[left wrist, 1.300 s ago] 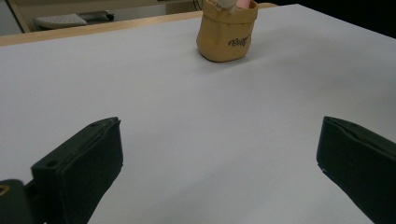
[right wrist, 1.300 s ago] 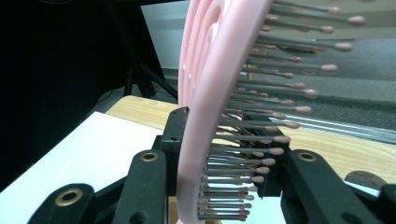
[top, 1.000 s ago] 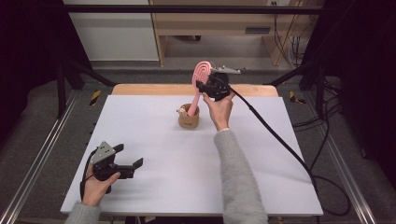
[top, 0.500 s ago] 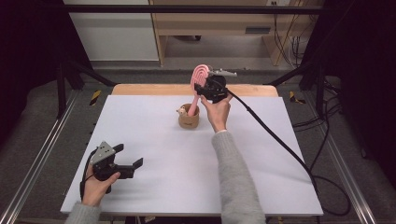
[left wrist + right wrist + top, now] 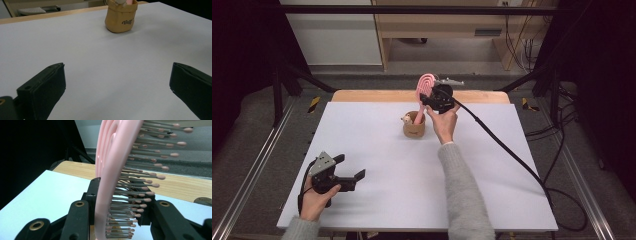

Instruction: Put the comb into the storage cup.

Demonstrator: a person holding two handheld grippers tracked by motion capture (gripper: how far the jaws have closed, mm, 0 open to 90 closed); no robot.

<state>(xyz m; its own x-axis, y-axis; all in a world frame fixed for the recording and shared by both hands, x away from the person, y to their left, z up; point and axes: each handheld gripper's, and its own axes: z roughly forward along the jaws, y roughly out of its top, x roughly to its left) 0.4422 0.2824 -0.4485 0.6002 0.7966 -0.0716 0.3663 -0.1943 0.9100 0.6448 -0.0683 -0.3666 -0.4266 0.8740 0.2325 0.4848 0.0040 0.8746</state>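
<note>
While I look down from the high view, my right claw [image 5: 432, 100] is clamped on the pink hairbrush [image 5: 424, 92] at the far middle of the white worktop [image 5: 492, 165]. That brush stands nearly upright, its long axis running from the handle, down in the small tan pouch [image 5: 414, 126], up to the oval head, which leans slightly away from me. My left claw [image 5: 349, 167] rests low at the near left corner, jaws spread with nothing between them, well apart from the pouch.

Along my left claw [image 5: 115, 87], both black jaws stand wide over bare worktop [image 5: 82, 45], and the tan pouch [image 5: 121, 17] sits far ahead with a bit of pink showing at its mouth.

Along my right claw [image 5: 117, 217], the jaws press on the hairbrush [image 5: 110, 170] from both sides. Its pink back rises straight up the view, and the bristles point off to the right, ball tips outward.
</note>
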